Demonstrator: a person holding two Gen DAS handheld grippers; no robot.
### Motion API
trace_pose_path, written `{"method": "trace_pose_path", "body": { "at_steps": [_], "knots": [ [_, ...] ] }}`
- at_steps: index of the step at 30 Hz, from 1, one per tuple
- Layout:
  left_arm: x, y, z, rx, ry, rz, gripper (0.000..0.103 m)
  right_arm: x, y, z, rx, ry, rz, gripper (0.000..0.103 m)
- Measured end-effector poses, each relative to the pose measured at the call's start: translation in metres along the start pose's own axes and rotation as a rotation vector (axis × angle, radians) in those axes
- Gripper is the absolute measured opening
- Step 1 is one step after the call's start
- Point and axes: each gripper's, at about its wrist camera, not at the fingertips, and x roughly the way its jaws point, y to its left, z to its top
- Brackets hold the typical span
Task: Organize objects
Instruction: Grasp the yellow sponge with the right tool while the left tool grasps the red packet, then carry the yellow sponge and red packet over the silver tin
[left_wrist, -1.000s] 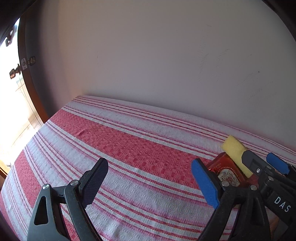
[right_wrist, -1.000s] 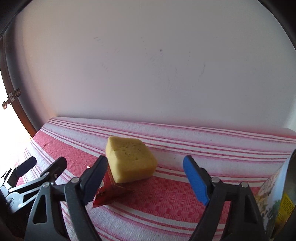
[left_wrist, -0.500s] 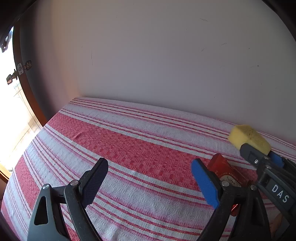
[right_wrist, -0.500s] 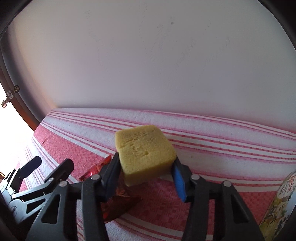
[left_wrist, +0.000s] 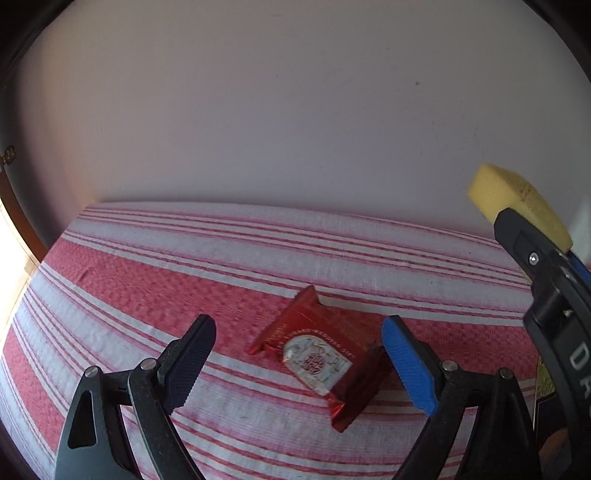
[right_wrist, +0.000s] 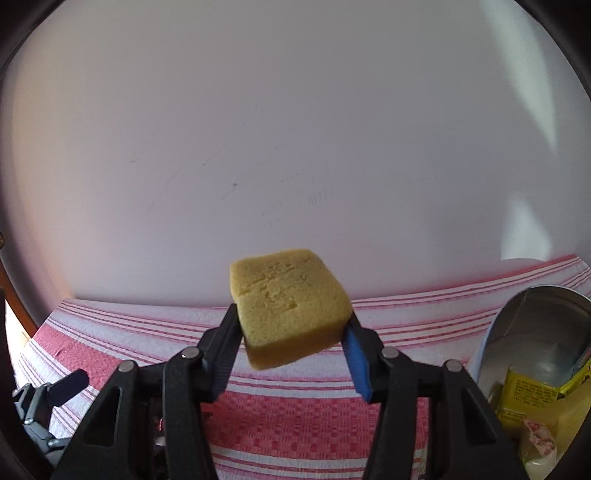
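Note:
My right gripper (right_wrist: 291, 343) is shut on a yellow sponge (right_wrist: 290, 312) and holds it above the red-and-white striped cloth (right_wrist: 314, 421). The sponge (left_wrist: 517, 201) and the right gripper's black finger also show at the right of the left wrist view. My left gripper (left_wrist: 299, 363) is open, its fingers either side of a red foil packet (left_wrist: 321, 360) that lies flat on the cloth (left_wrist: 147, 280). The packet has a round white label.
An open metal tin (right_wrist: 535, 332) stands at the right with yellow packaging (right_wrist: 535, 391) inside it. A plain white wall (left_wrist: 295, 110) runs along the cloth's far edge. A dark wooden frame (left_wrist: 14, 206) is at the far left.
My right gripper closed on the sponge and lifted it off the cloth toward the tin side. My left gripper moved right, so the red packet now lies between its open fingers.

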Motion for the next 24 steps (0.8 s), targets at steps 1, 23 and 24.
{"method": "trace_pose_path", "body": {
  "at_steps": [1,23,24],
  "knots": [
    [0.006,-0.003,0.001,-0.008,0.015,0.024,0.093,0.0,0.002,0.0,-0.006,-0.004,-0.003,0.053],
    [-0.044,0.023,-0.013,-0.104,-0.233,0.169,0.039,-0.01,0.017,-0.011,-0.033,-0.026,-0.038,0.053],
    [-0.053,0.025,-0.016,-0.097,-0.261,0.18,0.039,-0.015,0.017,-0.014,-0.032,-0.032,-0.039,0.053]
  ]
}}
